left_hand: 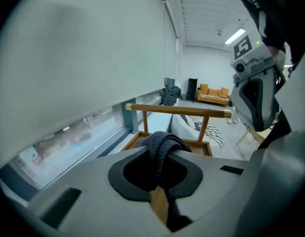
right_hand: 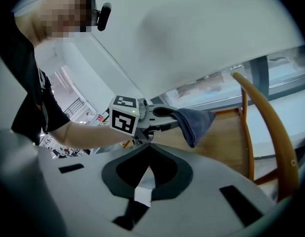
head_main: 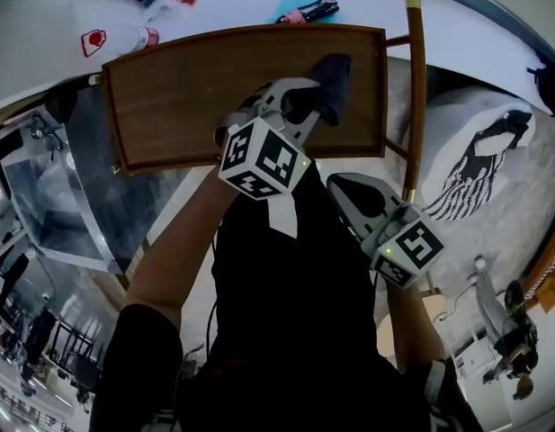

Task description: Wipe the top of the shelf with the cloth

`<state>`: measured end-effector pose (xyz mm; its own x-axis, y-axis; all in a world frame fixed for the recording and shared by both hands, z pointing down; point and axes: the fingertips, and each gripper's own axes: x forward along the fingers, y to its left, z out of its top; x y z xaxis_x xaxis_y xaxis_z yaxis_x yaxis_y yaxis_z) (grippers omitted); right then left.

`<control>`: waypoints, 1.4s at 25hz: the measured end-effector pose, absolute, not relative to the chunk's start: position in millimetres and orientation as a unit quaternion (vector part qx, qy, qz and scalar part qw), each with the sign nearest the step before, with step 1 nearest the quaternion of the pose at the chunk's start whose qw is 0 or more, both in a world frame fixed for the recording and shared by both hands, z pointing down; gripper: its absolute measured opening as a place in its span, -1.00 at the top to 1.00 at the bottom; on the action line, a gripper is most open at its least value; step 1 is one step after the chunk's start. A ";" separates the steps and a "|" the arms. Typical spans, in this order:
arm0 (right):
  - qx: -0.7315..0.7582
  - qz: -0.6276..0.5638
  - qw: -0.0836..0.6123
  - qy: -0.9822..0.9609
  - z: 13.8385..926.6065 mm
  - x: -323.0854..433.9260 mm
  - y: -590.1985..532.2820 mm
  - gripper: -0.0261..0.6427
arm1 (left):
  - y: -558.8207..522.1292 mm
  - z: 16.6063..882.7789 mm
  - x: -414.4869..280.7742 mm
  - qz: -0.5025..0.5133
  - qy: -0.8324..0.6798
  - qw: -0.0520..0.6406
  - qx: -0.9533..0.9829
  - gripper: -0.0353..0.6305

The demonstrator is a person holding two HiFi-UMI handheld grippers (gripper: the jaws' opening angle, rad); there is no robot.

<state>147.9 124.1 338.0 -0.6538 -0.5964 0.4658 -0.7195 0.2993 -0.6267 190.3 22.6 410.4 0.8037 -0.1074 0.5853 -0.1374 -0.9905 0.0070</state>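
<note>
Head view: the left claw (head_main: 304,106) reaches forward, pinching a dark, soft, folded cloth (head_main: 334,77) over the smooth brown wooden shelf (head_main: 187,97), near its right end.
Left gripper view: the cloth sits bunched between the jaws.
Right gripper view: the right claw (right_hand: 148,147) is held back, its jaws together and empty.

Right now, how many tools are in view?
2. The left tool holds the cloth over the shelf top; the right tool hangs shut, off its near edge.

Overhead plus two close views; common shelf (head_main: 187,97)
</note>
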 end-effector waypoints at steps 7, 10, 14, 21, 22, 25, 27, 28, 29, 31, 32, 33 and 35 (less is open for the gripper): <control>0.349 0.415 0.116 -0.833 332.9 74.7 111.0 0.91 | -8.2 376.9 67.3 0.299 -0.171 0.023 0.939 0.77; 0.320 0.411 0.127 -0.844 331.8 35.7 105.3 0.91 | -12.1 377.9 2.1 0.313 -0.211 0.032 0.925 0.77; 0.281 0.409 0.142 -0.856 334.0 -17.4 101.3 0.91 | -10.1 390.7 -87.2 0.334 -0.266 0.059 0.903 0.77; 0.231 0.416 0.175 -0.862 349.0 -82.3 102.9 0.91 | 2.4 422.3 -203.8 0.374 -0.340 0.095 0.858 0.77; 0.226 0.417 0.179 -0.862 351.3 -89.5 102.5 0.91 | 4.6 426.7 -215.5 0.381 -0.345 0.097 0.852 0.77; 0.213 0.418 0.189 -0.862 356.3 -107.0 101.4 0.91 | 12.2 438.6 -238.9 0.403 -0.353 0.100 0.838 0.77; 0.206 0.419 0.195 -0.862 358.7 -115.3 101.4 0.91 | 17.1 446.4 -245.8 0.417 -0.354 0.101 0.831 0.77; 0.204 0.419 0.197 -0.862 359.6 -118.3 101.3 0.91 | 19.2 451.0 -247.4 0.424 -0.352 0.101 0.828 0.77; 0.202 0.420 0.199 -0.862 360.5 -120.5 101.1 0.91 | 21.0 456.0 -248.2 0.430 -0.350 0.102 0.826 0.77; 0.202 0.420 0.202 -0.861 362.1 -121.9 100.3 0.91 | 23.1 467.3 -247.2 0.442 -0.340 0.106 0.823 0.77; 0.203 0.421 0.204 -0.860 363.0 -121.1 99.7 0.91 | 23.7 473.2 -245.3 0.448 -0.332 0.107 0.823 0.77; 0.205 0.421 0.205 -0.859 364.1 -119.5 99.2 0.91 | 24.3 479.0 -242.2 0.455 -0.322 0.106 0.823 0.77; 0.211 0.423 0.205 -0.857 366.1 -114.4 97.9 0.91 | 26.2 489.9 -233.1 0.472 -0.293 0.101 0.825 0.77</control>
